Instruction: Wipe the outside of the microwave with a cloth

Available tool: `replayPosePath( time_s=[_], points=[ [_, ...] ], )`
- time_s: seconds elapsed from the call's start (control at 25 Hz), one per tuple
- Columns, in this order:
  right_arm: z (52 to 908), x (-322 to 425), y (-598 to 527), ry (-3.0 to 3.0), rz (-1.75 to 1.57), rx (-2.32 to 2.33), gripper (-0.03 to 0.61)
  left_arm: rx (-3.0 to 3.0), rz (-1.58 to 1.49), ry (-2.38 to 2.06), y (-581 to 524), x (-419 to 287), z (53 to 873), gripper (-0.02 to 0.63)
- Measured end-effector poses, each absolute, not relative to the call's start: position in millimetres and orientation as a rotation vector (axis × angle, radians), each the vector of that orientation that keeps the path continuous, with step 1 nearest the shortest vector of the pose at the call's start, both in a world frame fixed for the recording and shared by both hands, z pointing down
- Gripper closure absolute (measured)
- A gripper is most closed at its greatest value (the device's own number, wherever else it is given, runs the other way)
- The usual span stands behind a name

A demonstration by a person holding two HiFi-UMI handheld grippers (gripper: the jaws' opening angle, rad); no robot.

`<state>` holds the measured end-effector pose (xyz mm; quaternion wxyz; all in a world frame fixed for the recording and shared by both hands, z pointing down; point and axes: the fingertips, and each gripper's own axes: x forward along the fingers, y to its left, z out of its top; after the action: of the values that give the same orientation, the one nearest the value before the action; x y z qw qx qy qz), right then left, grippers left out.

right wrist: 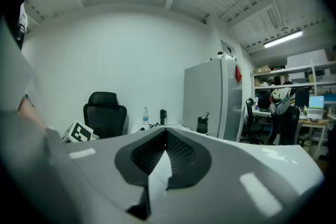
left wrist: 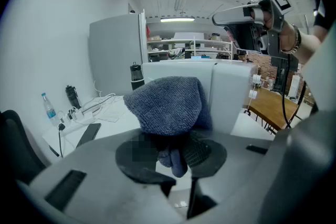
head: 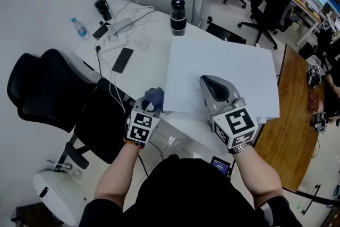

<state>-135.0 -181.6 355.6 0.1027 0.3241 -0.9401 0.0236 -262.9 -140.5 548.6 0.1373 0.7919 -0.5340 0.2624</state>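
At the front left corner of the white microwave (head: 228, 66), a dark blue cloth (head: 155, 94) is held by the left tongs (head: 153, 101). In the left gripper view the cloth (left wrist: 165, 105) is seen bunched between the 2 jaws, which are clamped on it, with a small fold hanging below the pads and the rest piled over the tips. The cloth is set against the corner of the microwave (left wrist: 228, 97); whether it is pressed onto the surface cannot be told.

The right tongs (head: 205, 81) are held over the flat top of the microwave, nearer its front edge, with the marker cube toward the person. In the right gripper view the right tongs (right wrist: 167, 134) are seen with the jaws brought together and nothing between them. Whether the top is touched cannot be told from any view.

The microwave is carried by a white bench (head: 146, 74). Behind it, near its rear left corner, a black tumbler (head: 178, 17) is stood upright. To the left on the bench, a black phone (head: 122, 59) is laid flat, and farther back a white power strip (head: 114, 33) with cables, a water bottle (head: 79, 28) and a black flask (head: 103, 9) are seen. A black office chair (head: 48, 87) is placed beside the left end of the bench.
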Motion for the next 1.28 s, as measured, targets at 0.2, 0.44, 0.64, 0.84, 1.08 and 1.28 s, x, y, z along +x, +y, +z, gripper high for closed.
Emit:
replayPosePath(
  time_s=[0.2,0.44,0.64,0.84,1.08,1.28],
  points=[
    [359.5,-140.8,-202.6,-2.759,0.079,0.984,0.577,2.314,0.772,-1.514,-168.8,-268.9,551.2,0.515],
    [363.7,-141.1,-223.5,-2.723,0.089,1.048,0.577,2.349,0.782,-1.467,-202.5,-274.9,553.8,0.515],
    [366.5,-139.0,-235.3,-2.694,0.092,1.089,0.577,2.369,0.787,-1.440,-227.3,-277.9,553.9,0.515],
    [368.1,-138.0,-244.6,-2.673,0.096,1.119,0.577,2.386,0.803,-1.417,-249.2,-281.7,553.2,0.515],
    [369.9,-133.7,-254.0,-2.651,0.099,1.149,0.577,2.389,0.791,-1.399,-274.8,-284.0,554.5,0.515],
    [371.6,-123.4,-261.3,-2.621,0.109,1.191,0.577,2.384,0.776,-1.401,-297.0,-286.6,552.0,0.515]
  ],
)
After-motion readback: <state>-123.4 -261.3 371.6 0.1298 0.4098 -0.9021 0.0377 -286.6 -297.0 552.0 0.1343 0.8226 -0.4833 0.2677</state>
